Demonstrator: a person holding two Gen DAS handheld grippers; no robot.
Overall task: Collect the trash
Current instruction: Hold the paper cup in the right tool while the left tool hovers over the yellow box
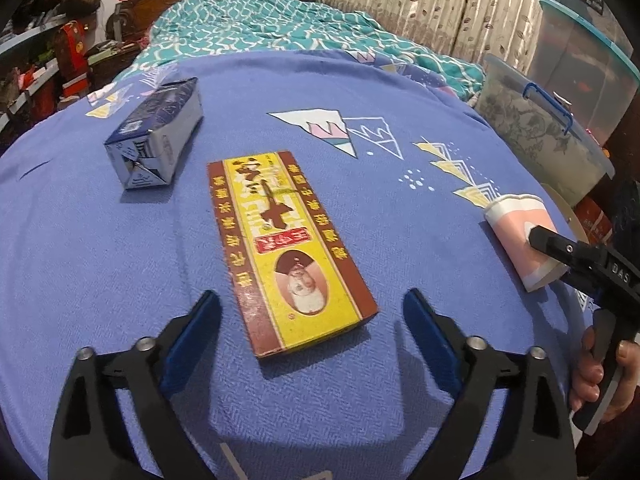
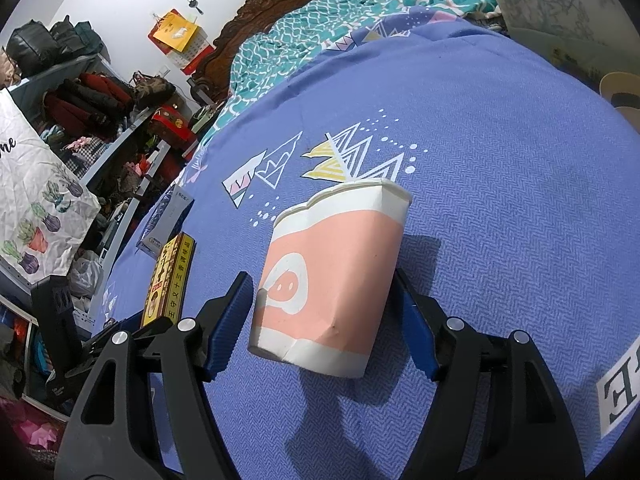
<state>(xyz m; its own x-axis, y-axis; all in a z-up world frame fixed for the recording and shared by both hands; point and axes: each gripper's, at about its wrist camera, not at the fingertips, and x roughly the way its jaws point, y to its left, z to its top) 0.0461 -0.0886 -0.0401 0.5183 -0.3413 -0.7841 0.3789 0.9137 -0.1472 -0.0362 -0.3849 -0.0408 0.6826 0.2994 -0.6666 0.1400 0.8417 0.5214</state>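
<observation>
**With both claws spread, trash sits on the blue sheet**

While the left gripper (image 1: 312, 312) hovers over the bed, its jaws stand wide apart with the near end of the yellow-and-brown flat box (image 1: 286, 248) between the fingertips, pads clear of it. Blue carton (image 1: 156, 136) lies on its side further back and left, apart from the box. Right gripper (image 2: 324, 312) straddles the crumpled pink-and-white paper cup (image 2: 332, 280), which lies on its side on the blue bedsheet (image 2: 500, 200). Left pad shows a gap; right pad is just beside or touching the cup wall, can't tell which. Not lifted.
</observation>
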